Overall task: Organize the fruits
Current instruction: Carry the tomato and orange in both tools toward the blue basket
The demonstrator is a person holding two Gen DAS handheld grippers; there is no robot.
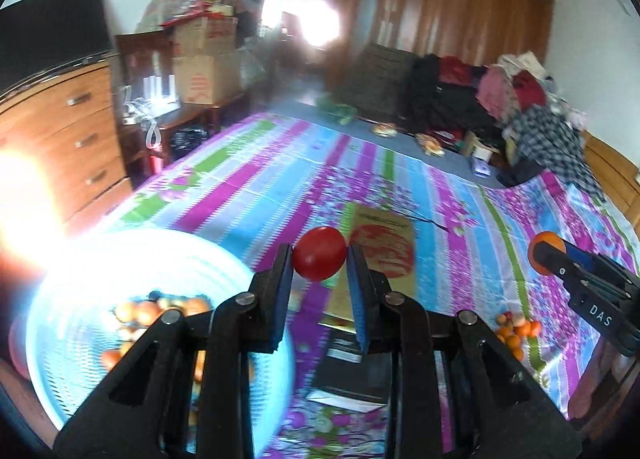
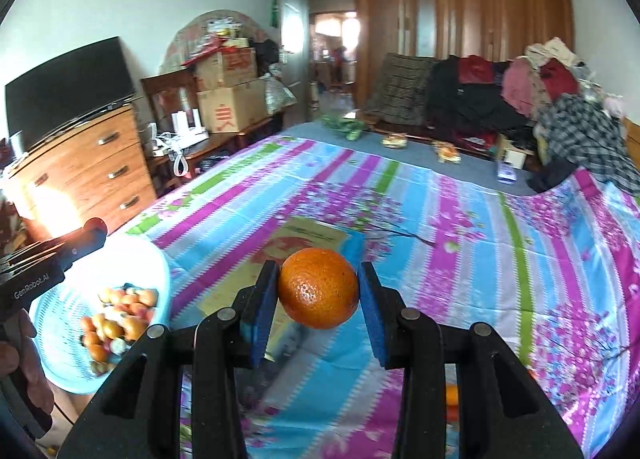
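Observation:
My left gripper [image 1: 320, 259] is shut on a small red fruit [image 1: 319, 258], held in the air above the bed. The right gripper [image 2: 318, 288] is shut on an orange [image 2: 318, 288], also lifted above the bedspread. In the left wrist view the right gripper [image 1: 546, 253] shows at the right edge with the orange [image 1: 541, 246] in it. A light blue basket [image 2: 52, 323] with several fruits inside [image 2: 116, 319] sits at the lower left; it is blurred and overexposed in the left wrist view [image 1: 80, 299]. A small pile of loose fruits [image 1: 516, 329] lies on the bedspread at the right.
A flat cardboard box [image 1: 380, 243] and a dark book [image 1: 352, 375] lie on the striped bedspread [image 2: 480, 219]. A wooden dresser [image 2: 88, 171] with a TV stands left; clothes [image 2: 520, 99] are piled at the far end. A hand [image 2: 24, 363] holds the left gripper's handle.

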